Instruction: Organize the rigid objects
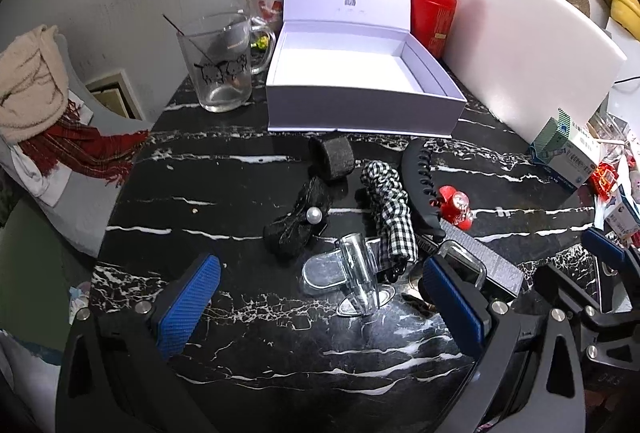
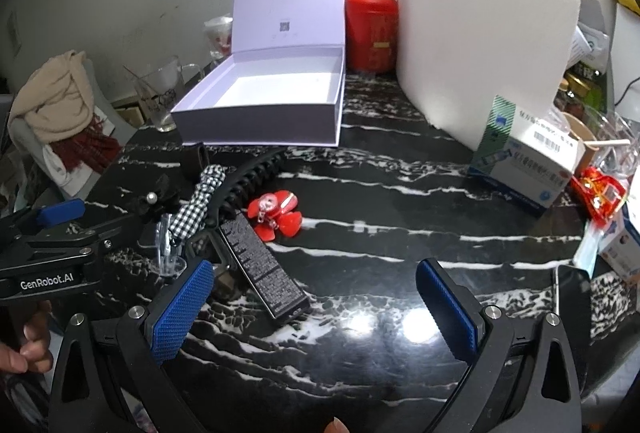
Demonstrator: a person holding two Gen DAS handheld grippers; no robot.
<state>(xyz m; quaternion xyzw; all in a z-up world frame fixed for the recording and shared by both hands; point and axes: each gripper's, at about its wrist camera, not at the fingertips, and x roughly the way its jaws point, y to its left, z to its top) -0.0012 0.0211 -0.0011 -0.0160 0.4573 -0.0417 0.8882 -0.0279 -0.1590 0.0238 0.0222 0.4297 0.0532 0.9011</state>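
An open white box (image 1: 360, 73) (image 2: 264, 101) stands empty at the back of the black marble table (image 1: 280, 333) (image 2: 380, 333). In front of it lie a clear plastic clip (image 1: 352, 273), a black bow with a pearl (image 1: 298, 223), a black felt ring (image 1: 332, 155), a checked fabric clip (image 1: 390, 211) (image 2: 200, 201), a black claw clip (image 1: 420, 185) (image 2: 252, 173), a red ornament (image 1: 456, 203) (image 2: 276, 213) and a long dark box (image 1: 486, 261) (image 2: 264, 269). My left gripper (image 1: 320, 297) is open around the clear clip. My right gripper (image 2: 316, 305) is open over bare table, right of the dark box.
A glass mug (image 1: 220, 65) stands left of the white box, a red canister (image 1: 432, 17) (image 2: 372, 29) and a white foam board (image 1: 520, 45) (image 2: 480, 33) to its right. Medicine boxes (image 2: 528, 161) and clutter crowd the right edge. A chair with scarves (image 1: 36, 93) is on the left.
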